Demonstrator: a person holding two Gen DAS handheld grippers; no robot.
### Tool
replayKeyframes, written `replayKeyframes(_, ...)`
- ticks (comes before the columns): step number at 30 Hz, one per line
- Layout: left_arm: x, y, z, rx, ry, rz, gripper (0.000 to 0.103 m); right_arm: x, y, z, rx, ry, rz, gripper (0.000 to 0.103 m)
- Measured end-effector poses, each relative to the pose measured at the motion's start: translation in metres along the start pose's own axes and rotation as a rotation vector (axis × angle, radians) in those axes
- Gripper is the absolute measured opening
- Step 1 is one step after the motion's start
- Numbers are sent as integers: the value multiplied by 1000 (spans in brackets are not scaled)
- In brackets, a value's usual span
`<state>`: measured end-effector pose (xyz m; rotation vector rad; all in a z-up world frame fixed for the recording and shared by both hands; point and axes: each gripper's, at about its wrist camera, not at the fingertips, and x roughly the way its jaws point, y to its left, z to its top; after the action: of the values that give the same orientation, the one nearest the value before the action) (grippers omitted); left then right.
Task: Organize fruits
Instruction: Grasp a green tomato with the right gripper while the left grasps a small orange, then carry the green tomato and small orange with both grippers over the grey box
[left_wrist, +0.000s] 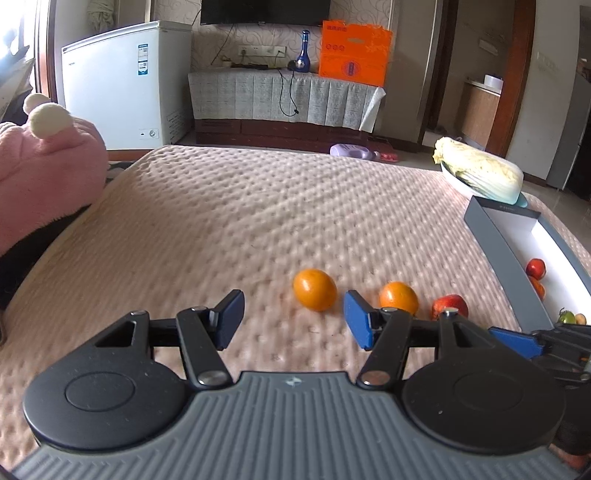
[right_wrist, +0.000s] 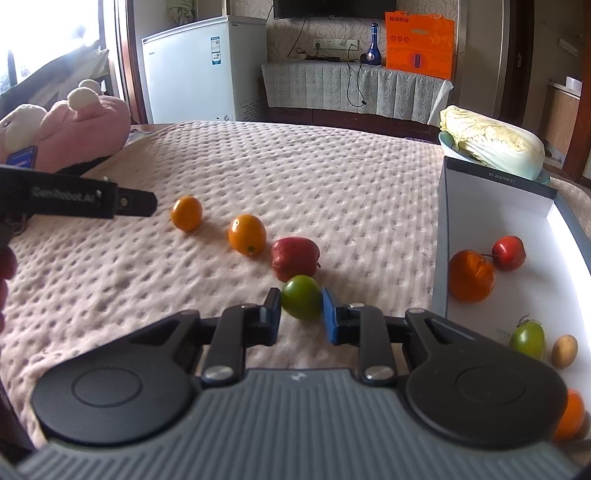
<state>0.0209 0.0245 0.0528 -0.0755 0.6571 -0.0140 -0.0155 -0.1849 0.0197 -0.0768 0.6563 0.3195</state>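
Observation:
On the pink bedspread lie two orange fruits (left_wrist: 315, 294) (left_wrist: 399, 297) and a red apple (left_wrist: 450, 304) in a row. My left gripper (left_wrist: 293, 317) hovers open just short of the nearest orange fruit, nothing between its fingers. In the right wrist view the same row shows: orange fruits (right_wrist: 186, 213) (right_wrist: 246, 234), then the red apple (right_wrist: 295, 258). Right in front of the apple my right gripper (right_wrist: 301, 308) is shut on a green fruit (right_wrist: 301, 295), pads pressing both its sides. A grey-walled white box (right_wrist: 441, 240) at the right holds several fruits.
A napa cabbage (right_wrist: 495, 146) lies on a plate behind the box. A pink plush toy (right_wrist: 88, 125) sits at the bed's far left. A white freezer (right_wrist: 192, 70) and a covered TV bench (right_wrist: 354, 88) stand beyond the bed's far edge.

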Motion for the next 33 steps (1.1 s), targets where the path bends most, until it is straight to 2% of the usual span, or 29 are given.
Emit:
replayKeyframes(8, 23, -14, 1, 9, 13, 14, 66, -25, -11, 0, 3, -10, 46, 28)
replayKeyframes(18, 60, -28, -3, 13, 77, 44, 64, -54, -28, 2, 20, -49, 76, 28)
replayKeyframes(21, 65, -31, -3, 13, 67, 63, 64, -58, -31, 3, 20, -56, 81, 28)
replayKeyframes(23, 66, -32, -2, -2, 61, 65, 59, -61, -32, 2, 18, -61, 82, 28)
replayKeyframes(25, 66, -32, -1, -18, 58, 64, 43, -63, -34, 2, 19, -62, 78, 28)
replayKeyframes(26, 66, -31, 0, -30, 59, 61, 39, -64, -35, 1, 21, -62, 76, 28)
replayKeyframes(33, 60, -25, 2, -78, 67, 39, 37, -70, -42, 0, 32, -68, 64, 28)
